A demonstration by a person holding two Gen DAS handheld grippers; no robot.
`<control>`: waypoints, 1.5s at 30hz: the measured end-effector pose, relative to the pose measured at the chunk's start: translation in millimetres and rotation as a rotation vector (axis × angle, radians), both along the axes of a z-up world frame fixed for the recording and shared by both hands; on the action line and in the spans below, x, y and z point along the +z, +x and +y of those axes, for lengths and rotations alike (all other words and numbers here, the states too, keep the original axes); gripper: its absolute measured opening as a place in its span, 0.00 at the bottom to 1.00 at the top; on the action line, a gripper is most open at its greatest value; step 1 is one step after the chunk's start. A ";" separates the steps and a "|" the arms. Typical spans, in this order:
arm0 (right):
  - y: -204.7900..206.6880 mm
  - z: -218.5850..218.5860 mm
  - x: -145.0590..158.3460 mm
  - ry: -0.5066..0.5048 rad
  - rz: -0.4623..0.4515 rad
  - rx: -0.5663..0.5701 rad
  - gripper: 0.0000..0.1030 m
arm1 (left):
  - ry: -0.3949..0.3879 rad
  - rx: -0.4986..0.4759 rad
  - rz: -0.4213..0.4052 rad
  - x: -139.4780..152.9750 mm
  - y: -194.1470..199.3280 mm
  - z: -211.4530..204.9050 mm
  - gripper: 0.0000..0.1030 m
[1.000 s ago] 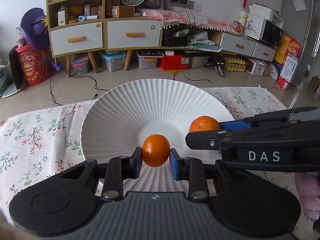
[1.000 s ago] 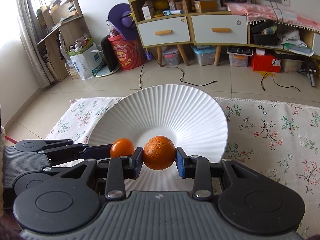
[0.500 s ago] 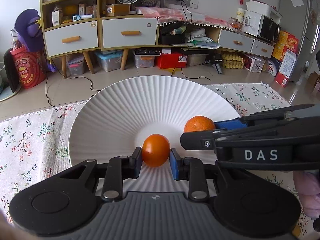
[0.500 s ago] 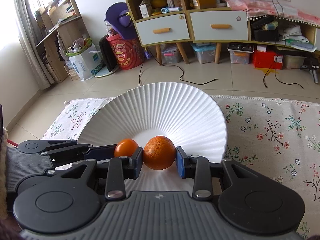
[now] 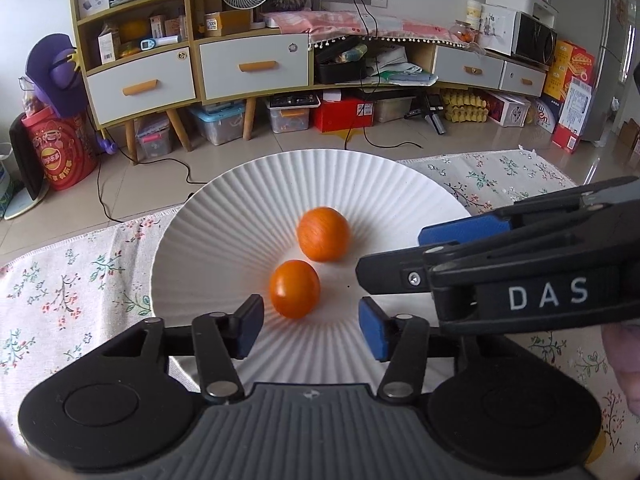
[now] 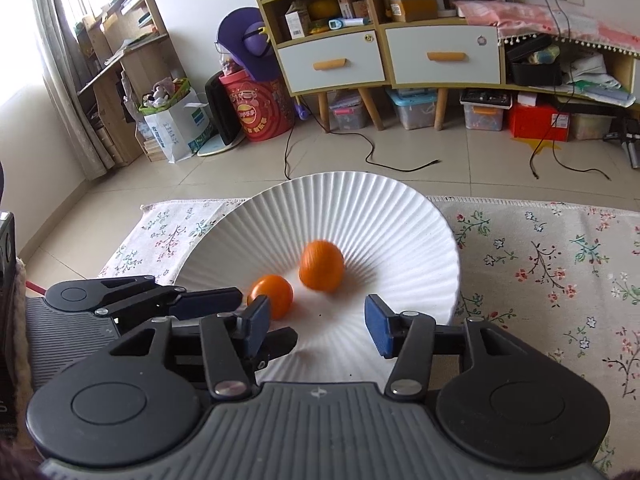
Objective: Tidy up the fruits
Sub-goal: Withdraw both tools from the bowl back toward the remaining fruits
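Now 2 fruits (image 5: 295, 289) loose on plate (image 5: 224, 232)

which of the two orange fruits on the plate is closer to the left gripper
The smaller, smooth, glossy fruit, lying just ahead of the opening left gripper. The bigger, dull, rough-skinned orange sits farther back on the white plate.

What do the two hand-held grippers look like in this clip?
Both are matte black linkages on a ribbed grey base, with round black side discs, silver pivot pins and blue finger pads. The right hand-held gripper carries white "DAS" lettering on its side; the left hand-held gripper matches.
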State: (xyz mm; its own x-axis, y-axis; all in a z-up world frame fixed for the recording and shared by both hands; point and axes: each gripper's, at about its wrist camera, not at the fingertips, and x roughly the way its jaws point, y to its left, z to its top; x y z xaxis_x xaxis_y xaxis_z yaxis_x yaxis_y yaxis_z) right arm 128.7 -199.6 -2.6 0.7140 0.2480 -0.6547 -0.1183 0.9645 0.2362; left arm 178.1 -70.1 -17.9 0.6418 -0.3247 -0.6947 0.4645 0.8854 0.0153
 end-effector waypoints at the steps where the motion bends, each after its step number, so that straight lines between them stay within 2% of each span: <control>1: -1.1 0.2 2.2 -0.004 -0.002 -0.003 0.50 | 0.001 0.003 -0.001 1.5 -1.7 1.0 0.52; 8: -17.9 3.9 15.6 -0.028 -0.019 -0.004 0.61 | 0.014 0.017 -0.014 16.5 -21.4 8.9 0.72; 18: -47.8 15.3 30.3 -0.044 -0.039 0.010 0.73 | 0.006 0.037 -0.017 33.2 -51.5 24.2 0.85; 31: -79.6 24.6 34.8 -0.043 -0.057 0.022 0.90 | 0.015 0.057 -0.018 40.6 -85.7 42.6 0.94; 38: -97.2 21.0 24.0 -0.034 -0.066 0.007 0.92 | 0.001 0.074 -0.012 32.9 -106.0 57.5 0.94; 45: -115.4 22.1 16.1 -0.109 -0.080 0.049 0.92 | 0.041 0.043 0.004 18.2 -120.9 66.5 0.94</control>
